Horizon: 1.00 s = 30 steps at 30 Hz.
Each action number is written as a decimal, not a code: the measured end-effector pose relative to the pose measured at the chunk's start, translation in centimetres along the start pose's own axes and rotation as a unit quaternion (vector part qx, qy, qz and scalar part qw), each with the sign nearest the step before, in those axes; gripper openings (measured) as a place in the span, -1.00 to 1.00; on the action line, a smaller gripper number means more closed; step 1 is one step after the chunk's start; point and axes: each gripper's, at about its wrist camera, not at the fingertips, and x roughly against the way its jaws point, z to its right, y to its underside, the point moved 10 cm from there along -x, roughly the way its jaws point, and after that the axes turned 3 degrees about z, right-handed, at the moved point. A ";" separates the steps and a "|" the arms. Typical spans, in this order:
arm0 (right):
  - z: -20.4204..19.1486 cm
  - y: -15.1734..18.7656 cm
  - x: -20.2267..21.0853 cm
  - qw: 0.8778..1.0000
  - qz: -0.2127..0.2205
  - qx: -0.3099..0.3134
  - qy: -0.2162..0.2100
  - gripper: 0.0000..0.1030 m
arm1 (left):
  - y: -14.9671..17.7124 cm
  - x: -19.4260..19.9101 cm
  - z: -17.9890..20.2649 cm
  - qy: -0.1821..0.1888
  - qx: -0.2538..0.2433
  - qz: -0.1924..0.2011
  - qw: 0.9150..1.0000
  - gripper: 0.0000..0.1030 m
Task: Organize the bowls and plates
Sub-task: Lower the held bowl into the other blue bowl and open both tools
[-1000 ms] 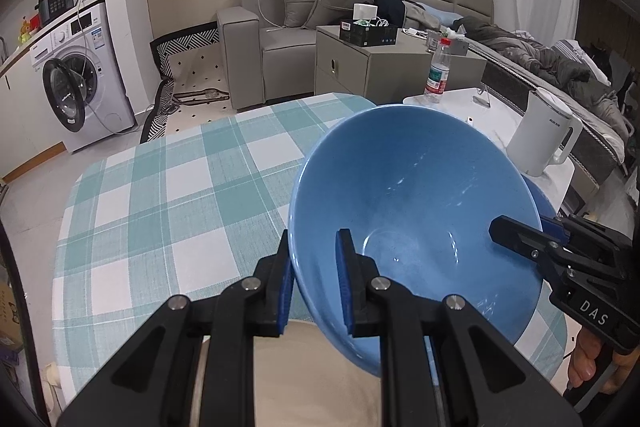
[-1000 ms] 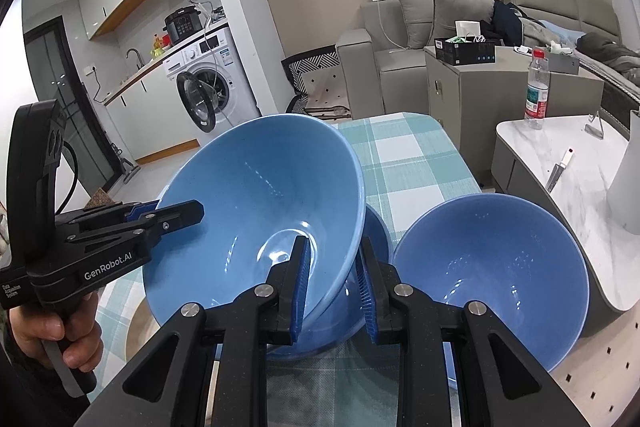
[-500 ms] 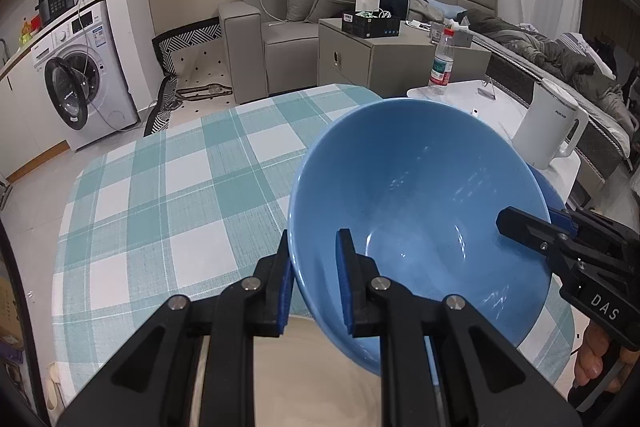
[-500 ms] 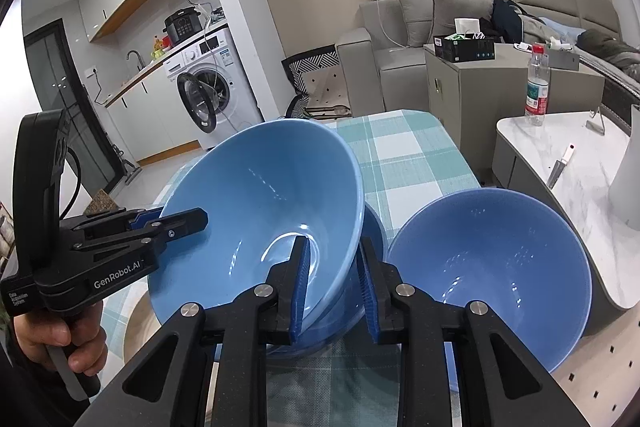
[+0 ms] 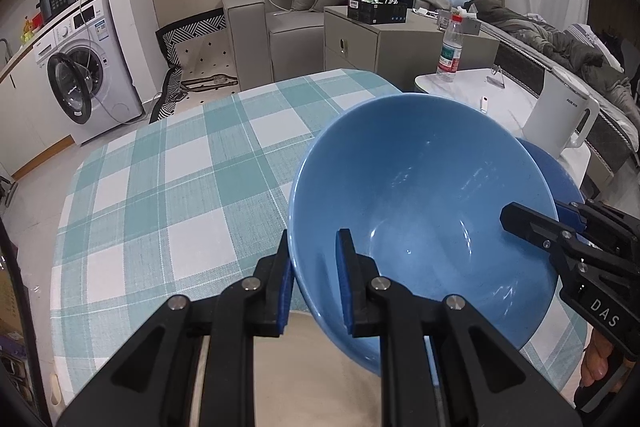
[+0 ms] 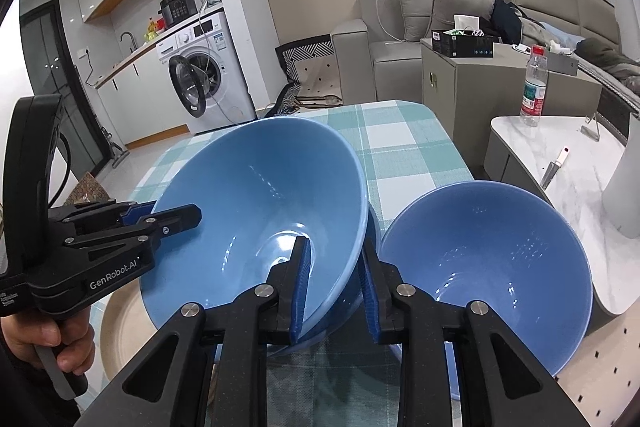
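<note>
Left gripper [image 5: 314, 281] and right gripper [image 6: 334, 285] each clamp opposite rim sections of one tilted bowl [image 5: 424, 211], held above the table [image 5: 160, 195]. Only the right view shows a second bowl [image 6: 486, 267] just beside it, a third bowl nested beneath the held one, and a beige plate [image 6: 120, 327]. The bowls are glossy, blue and conical. The cloth is woven teal-white check. A washer [image 5: 80, 79] and a sofa [image 5: 280, 15] stand behind.

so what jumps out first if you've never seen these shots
A big blue bowl held tilted over the checked tablecloth, pinched on opposite rims by the left gripper and right gripper. A second blue bowl sits just right of it, beside the white side table.
</note>
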 end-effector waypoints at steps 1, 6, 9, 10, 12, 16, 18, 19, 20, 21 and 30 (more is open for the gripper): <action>0.1 0.0 -0.2 1.000 -0.002 0.002 0.002 -0.51 | 0.1 -0.1 0.0 -0.002 -0.002 -0.001 1.000 -0.68; 0.2 0.5 -1.0 1.000 -0.010 0.015 0.013 -0.50 | 0.5 -0.8 -0.1 -0.006 -0.002 -0.011 1.000 -0.68; 0.3 0.5 -1.1 1.000 -0.010 0.015 0.013 -0.48 | 0.6 -0.9 0.0 -0.007 -0.003 -0.012 1.000 -0.68; 0.3 0.5 -1.1 1.000 -0.011 0.016 0.013 -0.47 | 0.7 -1.0 0.0 -0.006 -0.003 -0.012 1.000 -0.67; 0.2 0.7 -1.4 1.000 -0.013 0.017 0.011 -0.43 | 0.8 -1.2 -0.1 -0.007 -0.004 -0.016 1.000 -0.67; 0.0 0.8 -1.5 1.000 -0.012 0.023 0.011 -0.35 | 1.0 -1.4 -0.1 -0.009 -0.007 -0.017 1.000 -0.67; 0.0 0.8 -1.6 1.000 -0.011 0.024 0.010 -0.33 | 1.1 -1.5 -0.1 -0.010 -0.008 -0.018 1.000 -0.67; 0.1 0.8 -1.6 1.000 -0.012 0.025 0.009 -0.32 | 1.1 -1.5 -0.1 -0.010 -0.008 -0.019 1.000 -0.67; 0.1 0.8 -1.7 1.000 -0.012 0.025 0.008 -0.31 | 1.1 -1.5 -0.1 -0.011 -0.009 -0.019 1.000 -0.67; 0.1 0.8 -1.7 1.000 -0.011 0.024 0.007 -0.30 | 1.1 -1.5 -0.1 -0.012 -0.009 -0.019 1.000 -0.67; -0.1 0.9 -2.0 1.000 -0.013 0.025 -0.002 -0.11 | 1.6 -2.0 -0.2 -0.014 -0.011 -0.026 0.999 -0.63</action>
